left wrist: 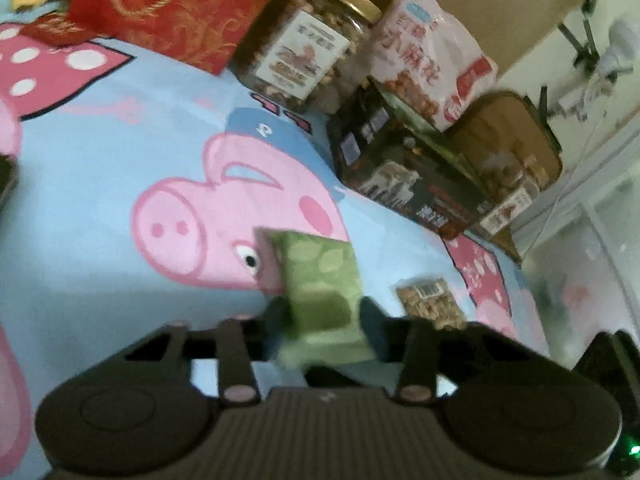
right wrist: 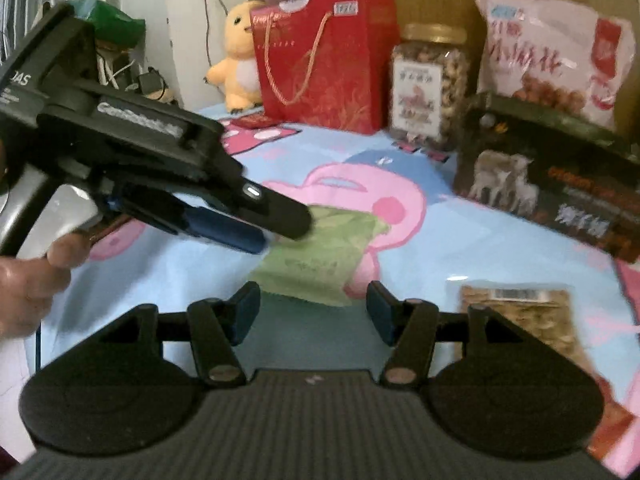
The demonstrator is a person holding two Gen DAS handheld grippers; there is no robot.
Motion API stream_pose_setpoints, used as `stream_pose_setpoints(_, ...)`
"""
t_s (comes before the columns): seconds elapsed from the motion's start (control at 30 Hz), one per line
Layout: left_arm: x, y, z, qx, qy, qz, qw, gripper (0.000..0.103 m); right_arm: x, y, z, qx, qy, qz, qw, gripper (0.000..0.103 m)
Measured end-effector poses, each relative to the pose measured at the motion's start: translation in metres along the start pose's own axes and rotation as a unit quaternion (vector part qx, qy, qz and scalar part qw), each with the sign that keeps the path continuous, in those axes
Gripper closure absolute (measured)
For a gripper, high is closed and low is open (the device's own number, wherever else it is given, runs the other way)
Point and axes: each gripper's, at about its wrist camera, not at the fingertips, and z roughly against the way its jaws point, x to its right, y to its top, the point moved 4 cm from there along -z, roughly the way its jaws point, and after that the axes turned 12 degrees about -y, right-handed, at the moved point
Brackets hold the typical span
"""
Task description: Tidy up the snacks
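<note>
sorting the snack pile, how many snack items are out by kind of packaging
Jars: 1, the gold-lidded jar
Boxes: 2, the dark box and the tan box
Bags and packets: 3, the pink bag, the green packet, the clear nut packet
Total: 6

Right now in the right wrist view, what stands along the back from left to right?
Yellow plush toy → red gift bag → nut jar → pink snack bag.
</note>
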Motion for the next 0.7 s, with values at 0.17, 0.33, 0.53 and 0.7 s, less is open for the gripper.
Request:
stream_pose_setpoints(0.17, 0.03, 0.017, 0.001, 0.006, -0.01, -0.041, 0.9991, 0.069, 0.001, 0.007, 0.016, 0.026, -0.014, -0.005, 1.0, 0.064)
stream_pose_setpoints(0.33, 0.074, 0.066, -0.007, 0.035, -0.041, -0.077, 0.9956, 0.069, 0.031, 0.043, 0.035, 0.085, -0.042, -0.019, 0.995, 0.064)
stream_pose_setpoints(0.53, 0.097, 0.127, -0.062, 0.052, -0.042, -0.093, 0.9934, 0.067, 0.081, 0.097, 0.017, 0.122, -0.101, -0.017, 0.987, 0.064)
stream_pose_setpoints(0.7, 0.086, 0.149, -0.111, 0.042, 0.01, -0.093, 0.9947, 0.067, 0.125, 0.114, -0.032, 0.085, -0.098, -0.064, 0.989, 0.064)
